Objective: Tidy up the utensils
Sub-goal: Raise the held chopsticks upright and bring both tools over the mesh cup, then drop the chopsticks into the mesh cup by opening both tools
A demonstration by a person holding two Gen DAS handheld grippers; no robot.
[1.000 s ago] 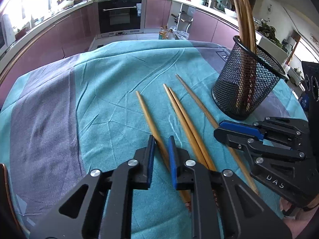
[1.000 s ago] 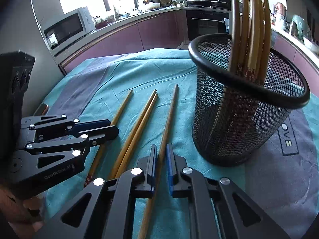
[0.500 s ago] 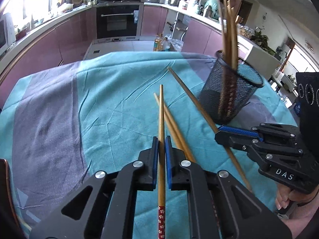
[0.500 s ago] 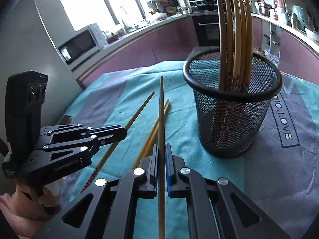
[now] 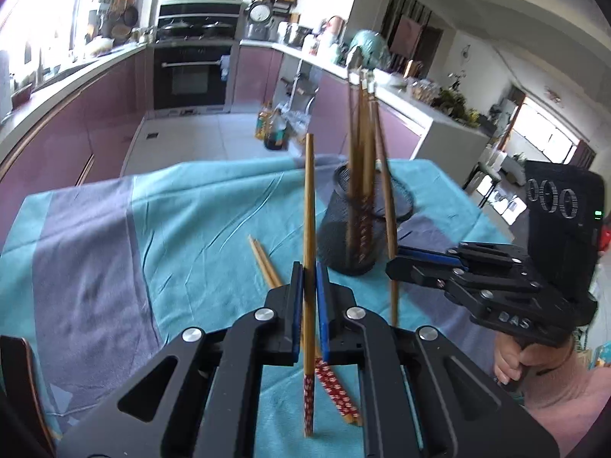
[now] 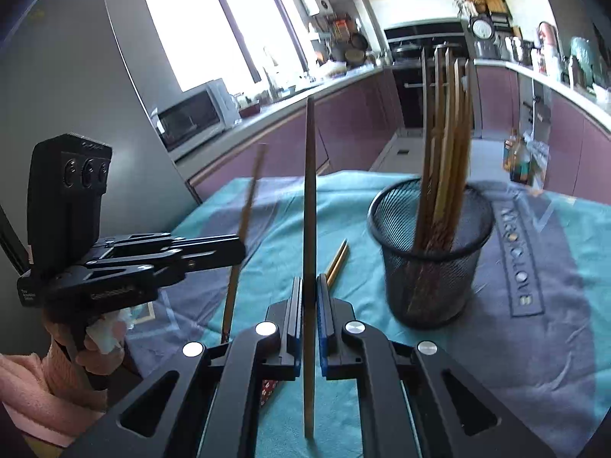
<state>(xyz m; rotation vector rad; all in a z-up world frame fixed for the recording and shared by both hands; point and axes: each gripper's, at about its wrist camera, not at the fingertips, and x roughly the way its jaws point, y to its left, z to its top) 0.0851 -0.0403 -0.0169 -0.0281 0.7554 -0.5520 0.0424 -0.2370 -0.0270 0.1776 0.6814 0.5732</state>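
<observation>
Bamboo chopsticks are mid-transfer: the left gripper (image 5: 309, 305) and right gripper (image 6: 308, 316) each stand clamped on one chopstick (image 5: 308, 229), lifted near the mesh cup (image 6: 431, 263), so next comes tipping each over its rim, while two more (image 5: 263, 263) lie beside that cup.

Ahead of the jaws, purple cabinets (image 5: 114, 99) and a built-in oven (image 5: 191, 76) are seen; a window (image 6: 214, 30) is brightly lit.
</observation>
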